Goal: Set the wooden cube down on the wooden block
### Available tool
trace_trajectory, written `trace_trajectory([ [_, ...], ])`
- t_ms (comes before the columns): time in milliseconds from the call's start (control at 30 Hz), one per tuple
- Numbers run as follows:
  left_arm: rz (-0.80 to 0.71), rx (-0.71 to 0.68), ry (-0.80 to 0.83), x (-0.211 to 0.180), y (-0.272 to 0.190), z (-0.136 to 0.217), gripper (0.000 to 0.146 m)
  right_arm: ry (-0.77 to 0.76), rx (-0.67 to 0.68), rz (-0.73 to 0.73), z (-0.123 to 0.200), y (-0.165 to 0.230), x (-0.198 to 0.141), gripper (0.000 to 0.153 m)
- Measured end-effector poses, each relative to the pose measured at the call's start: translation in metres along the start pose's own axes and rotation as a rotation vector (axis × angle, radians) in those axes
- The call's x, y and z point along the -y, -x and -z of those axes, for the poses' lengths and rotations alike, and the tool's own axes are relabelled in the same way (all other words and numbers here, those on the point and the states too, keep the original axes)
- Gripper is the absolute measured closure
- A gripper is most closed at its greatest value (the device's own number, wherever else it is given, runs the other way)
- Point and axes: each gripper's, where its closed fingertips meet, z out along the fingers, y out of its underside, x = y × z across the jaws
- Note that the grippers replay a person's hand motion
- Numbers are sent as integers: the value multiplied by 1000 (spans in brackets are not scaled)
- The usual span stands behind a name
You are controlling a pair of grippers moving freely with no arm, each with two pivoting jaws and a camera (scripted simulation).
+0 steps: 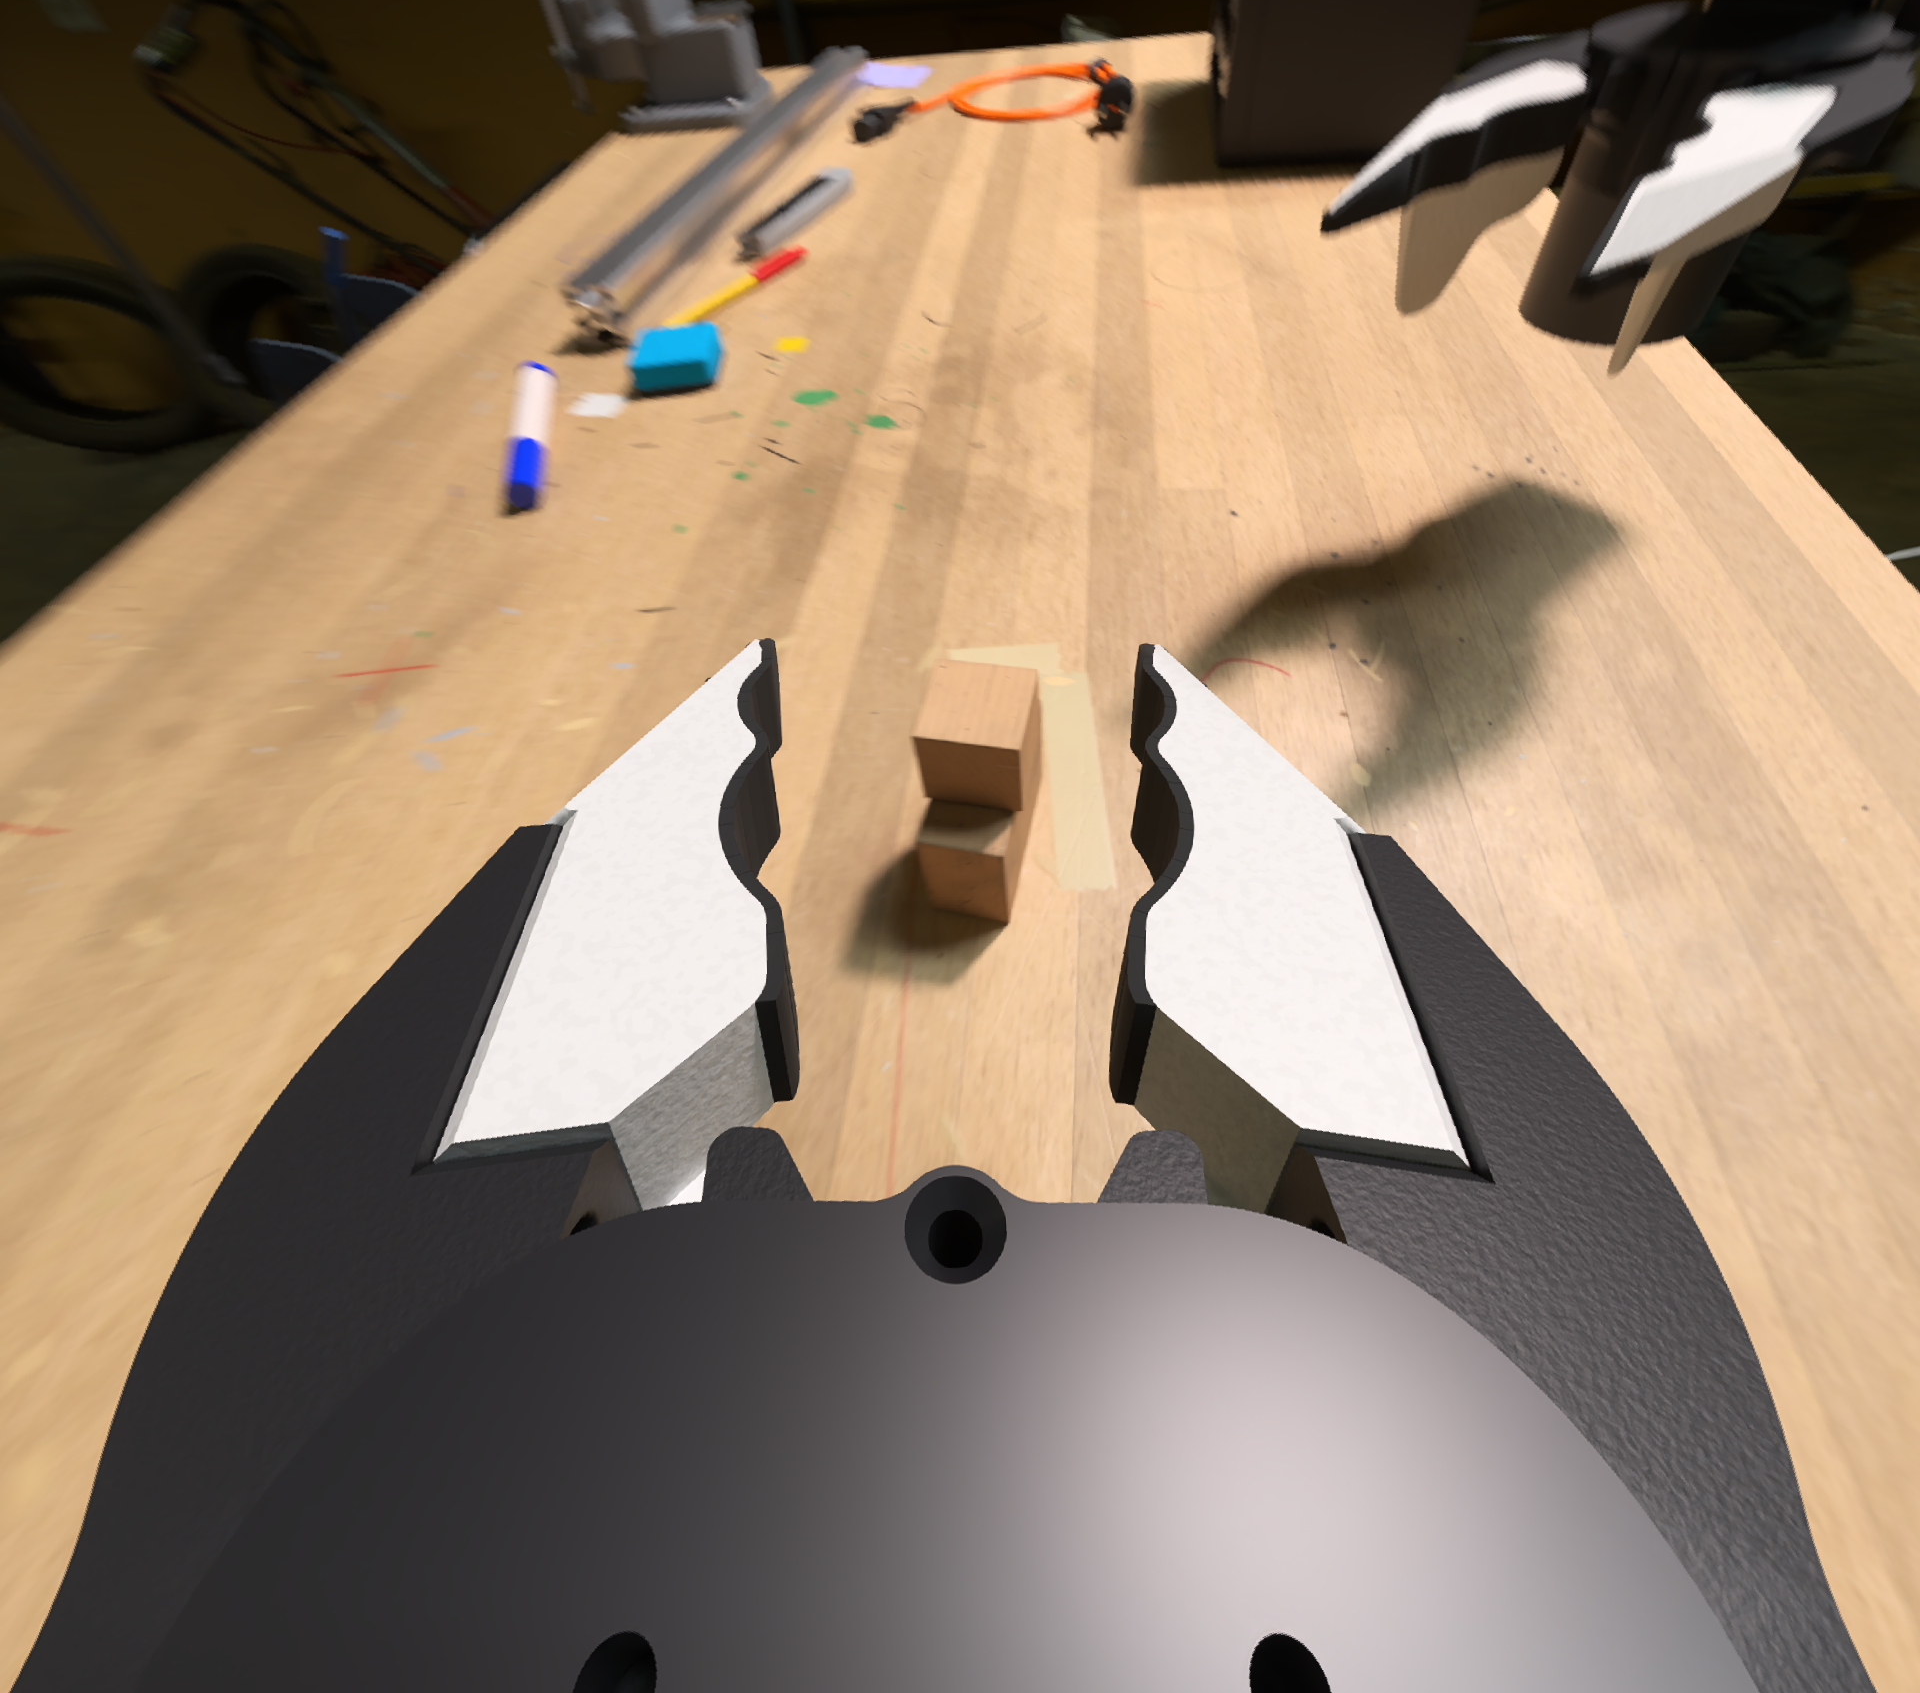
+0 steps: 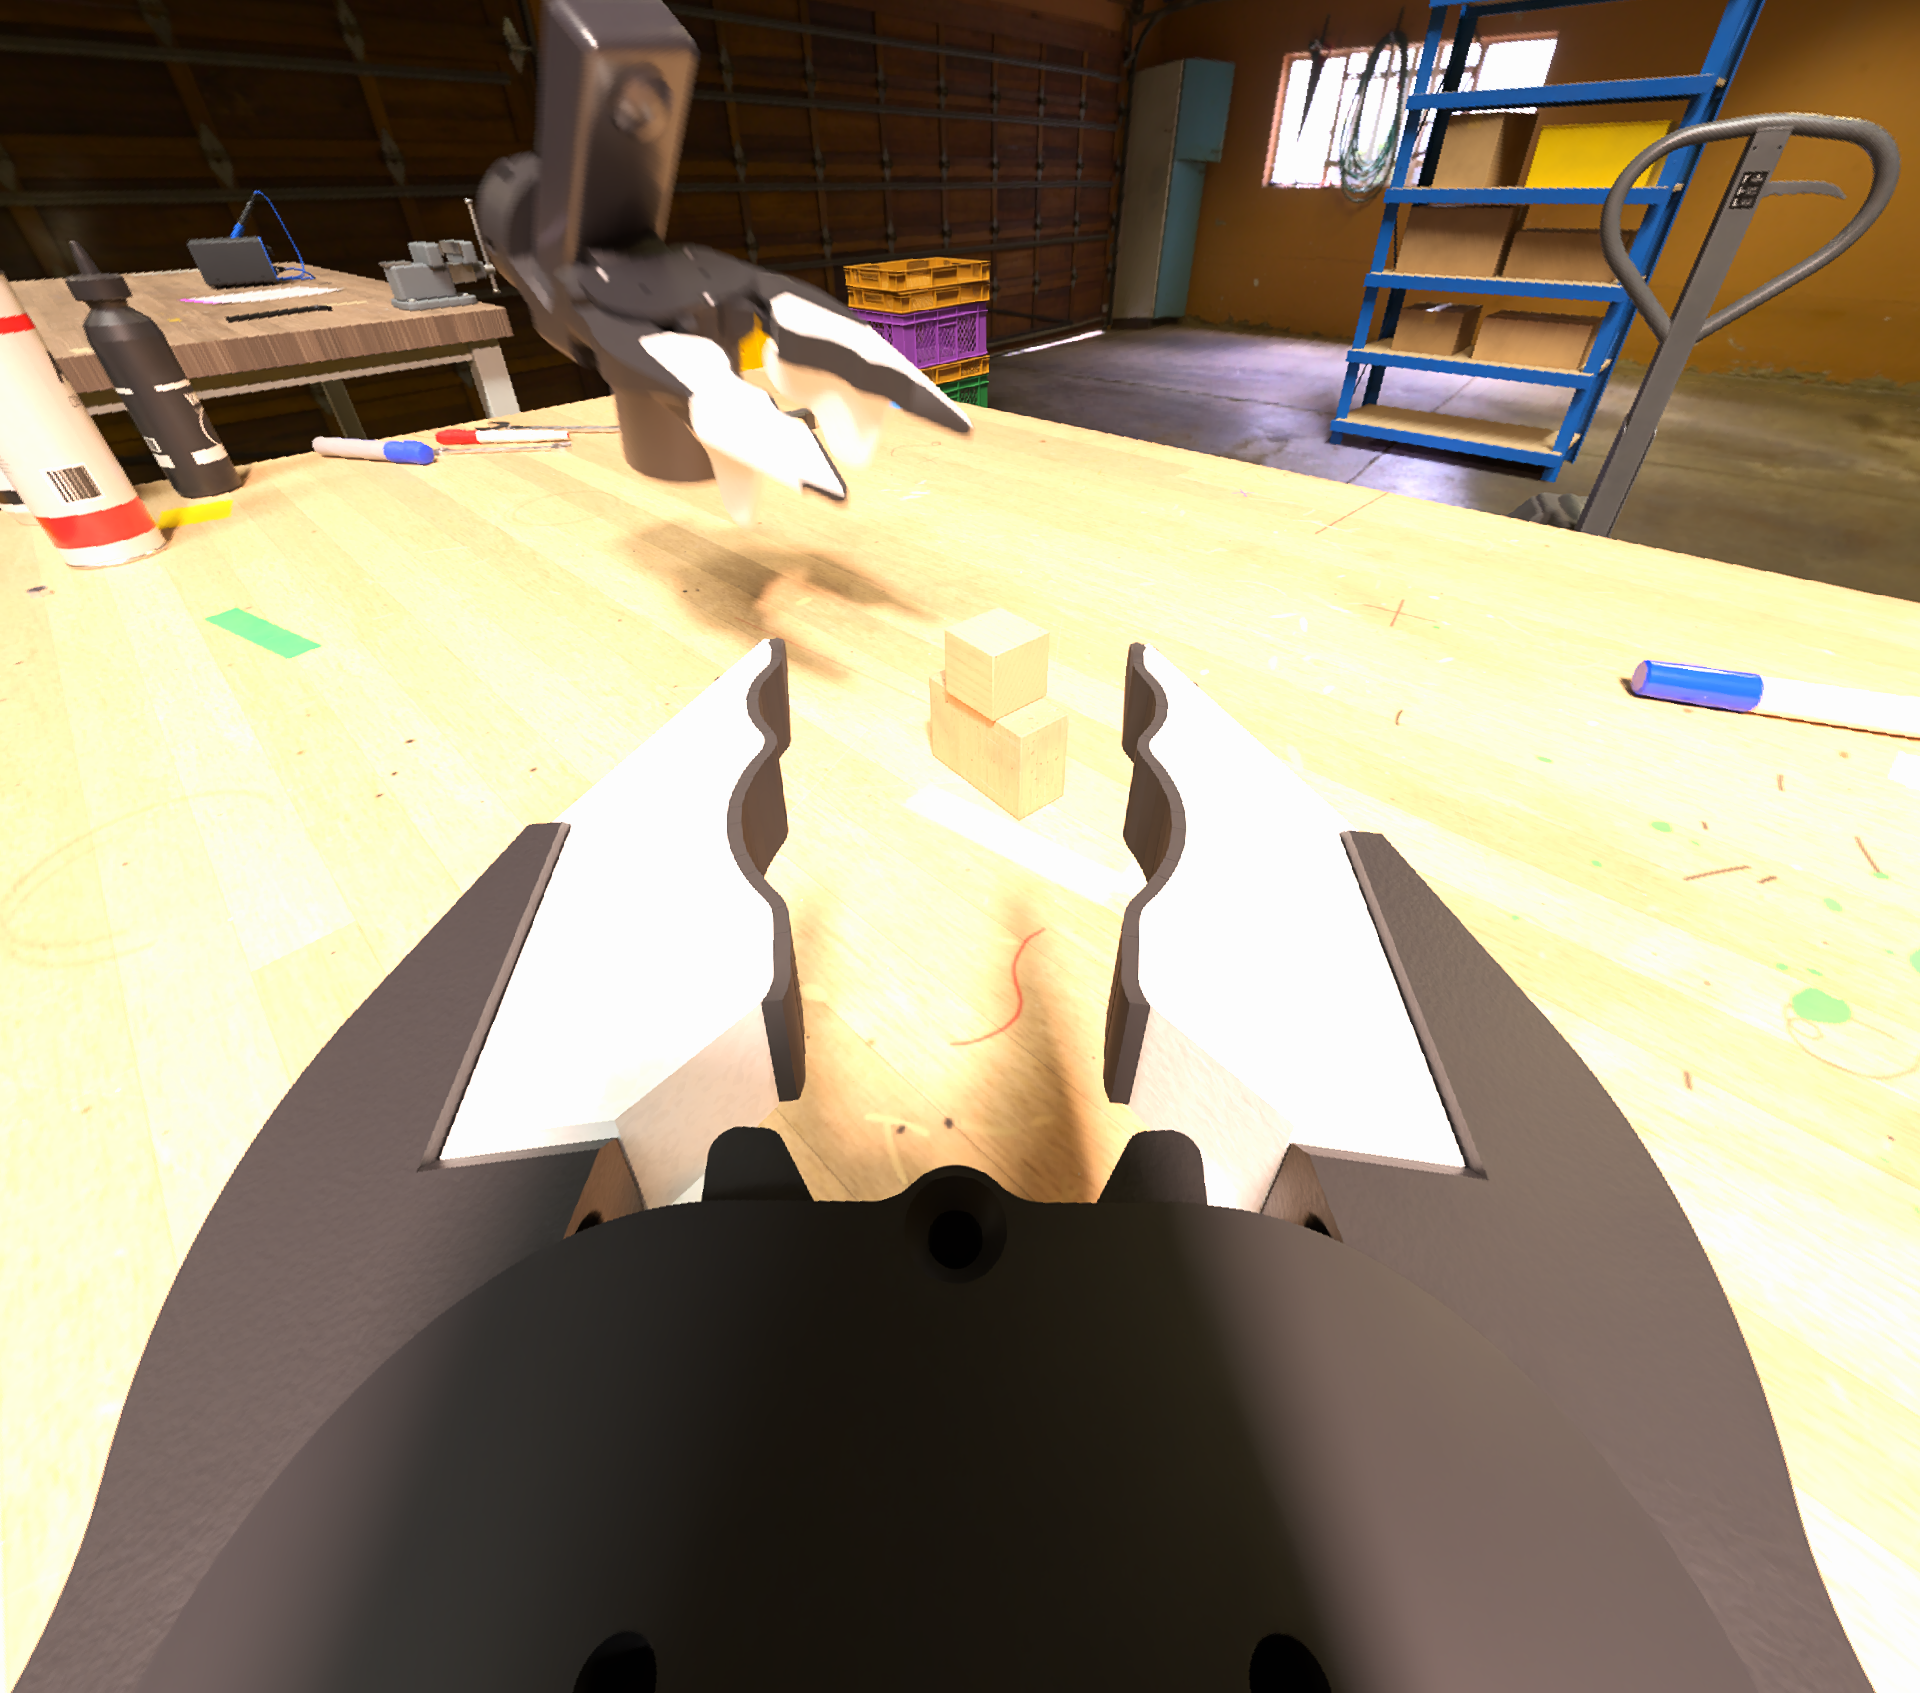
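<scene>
surface (image 1: 1195, 417): a long pale wooden workbench top with paint flecks and pen marks, filling most of both views.
left tongs (image 1: 956, 656): seen from their own camera, the two white-faced fingers are spread wide with nothing between them, held above the surface and pointing at the stacked wood ahead. in the right wrist view they (image 2: 831, 448) float blurred above the surface, beyond the stack and to its left.
right tongs (image 2: 956, 656): likewise spread wide and empty, held off the surface, aimed at the stack from another side. in the left wrist view they (image 1: 1496, 241) hang blurred at the upper right, well apart from the stack, with a dark shadow on the surface below.
wooden block (image 2: 1003, 755): rests on the surface, centred between the finger tips in both views, touching no tongs. in the left wrist view it (image 1: 966, 869) is partly shaded.
wooden cube (image 2: 995, 663): sits on top of the wooden block, turned a little so its edges do not line up with the block's; free of both tongs. also visible in the left wrist view (image 1: 977, 739).
tape strip (image 1: 1075, 770): a pale strip flat on the surface just beside the stack.
blue marker (image 1: 528, 438): white barrel, blue cap, lying far to the left.
blue eraser (image 1: 675, 358): a small blue slab near the marker.
orange cable (image 1: 997, 95): coiled at the far end of the surface.
</scene>
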Motion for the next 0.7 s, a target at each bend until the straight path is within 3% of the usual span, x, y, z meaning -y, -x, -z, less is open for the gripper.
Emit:
trace_trajectory([
  [100,-11,154,22,26,22,54,79,-7,4,-5,0,0,1,88],
  [200,57,390,148,26,64,123,80,-7,11,-8,-2,2,1,88],
  [300,180,651,367,-5,104,200,81,5,16,0,-4,4,-1,88],
  [400,418,773,631,-57,121,260,82,10,21,2,-6,6,-2,88],
  [500,609,791,758,-104,127,284,83,14,26,1,-9,8,-4,88],
  [700,851,760,882,-165,138,278,81,27,32,10,-11,11,-5,88],
])
